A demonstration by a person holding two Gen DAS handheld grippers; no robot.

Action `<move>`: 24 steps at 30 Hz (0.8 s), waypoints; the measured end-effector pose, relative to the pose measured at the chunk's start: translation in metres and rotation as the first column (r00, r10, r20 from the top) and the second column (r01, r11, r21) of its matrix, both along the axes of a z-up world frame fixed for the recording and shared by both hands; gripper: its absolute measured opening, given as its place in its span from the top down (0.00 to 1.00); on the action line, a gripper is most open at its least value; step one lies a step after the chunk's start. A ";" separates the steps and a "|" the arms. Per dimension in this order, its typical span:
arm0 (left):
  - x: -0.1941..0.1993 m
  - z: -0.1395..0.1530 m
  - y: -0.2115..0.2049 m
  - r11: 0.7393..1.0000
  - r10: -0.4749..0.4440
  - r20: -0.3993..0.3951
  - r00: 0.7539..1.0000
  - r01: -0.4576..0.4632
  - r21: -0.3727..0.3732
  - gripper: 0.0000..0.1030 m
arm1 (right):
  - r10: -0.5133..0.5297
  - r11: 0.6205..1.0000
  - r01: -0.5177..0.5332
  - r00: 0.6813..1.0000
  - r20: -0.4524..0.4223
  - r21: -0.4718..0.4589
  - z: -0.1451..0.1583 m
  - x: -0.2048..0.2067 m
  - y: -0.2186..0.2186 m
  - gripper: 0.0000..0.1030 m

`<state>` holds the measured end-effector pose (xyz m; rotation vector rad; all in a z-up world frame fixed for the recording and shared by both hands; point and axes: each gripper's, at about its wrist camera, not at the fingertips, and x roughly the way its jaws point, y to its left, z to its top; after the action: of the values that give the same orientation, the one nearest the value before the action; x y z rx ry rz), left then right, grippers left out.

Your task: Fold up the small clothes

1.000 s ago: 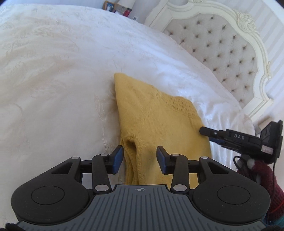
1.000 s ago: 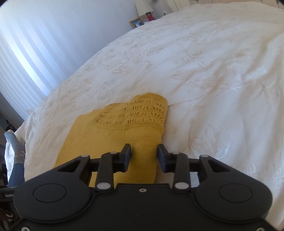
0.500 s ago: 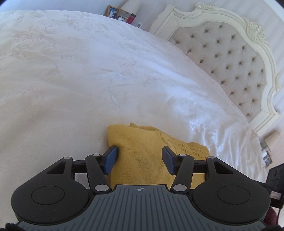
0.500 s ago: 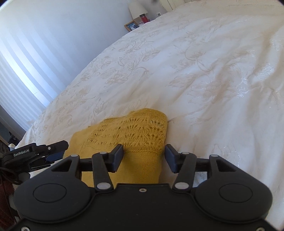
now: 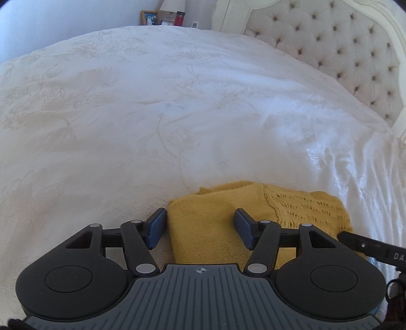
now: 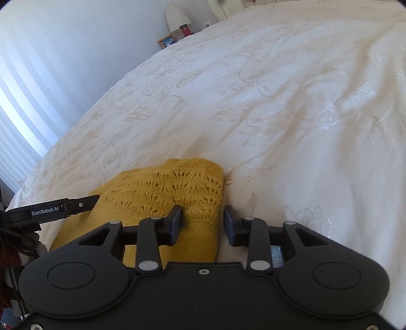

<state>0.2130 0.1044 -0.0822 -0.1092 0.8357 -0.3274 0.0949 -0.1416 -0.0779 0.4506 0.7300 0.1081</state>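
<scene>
A folded mustard-yellow knitted garment (image 5: 215, 218) lies on the white bedspread (image 5: 152, 114). It also shows in the right wrist view (image 6: 162, 187), lace-patterned part on top. My left gripper (image 5: 199, 229) is open, its jaws straddling the garment's left corner just above it. My right gripper (image 6: 203, 224) is open over the garment's right edge. The tip of the right gripper shows at the right of the left wrist view (image 5: 368, 247). The left gripper's tip shows at the left of the right wrist view (image 6: 63, 207).
A tufted cream headboard (image 5: 342, 50) stands at the far right. A nightstand with a lamp (image 6: 176, 15), a picture frame (image 5: 149, 20) and a red jar (image 5: 179, 19) is beyond the bed. A pale wall (image 6: 63, 50) is on the left.
Both grippers have drawn back toward the near end of the garment and tilted up, so less of it shows. Both have opened wider. The garment lies still.
</scene>
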 end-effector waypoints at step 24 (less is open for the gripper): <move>-0.148 0.060 0.000 0.978 0.146 0.011 0.989 -0.146 0.151 0.02 | -0.020 0.975 0.016 1.000 -0.013 -0.221 0.077 -0.099 0.039 0.01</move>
<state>0.0648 0.1047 -0.0225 -0.0282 0.8449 -0.1245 -0.0042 -0.1030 -0.0007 0.2457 0.7433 0.0058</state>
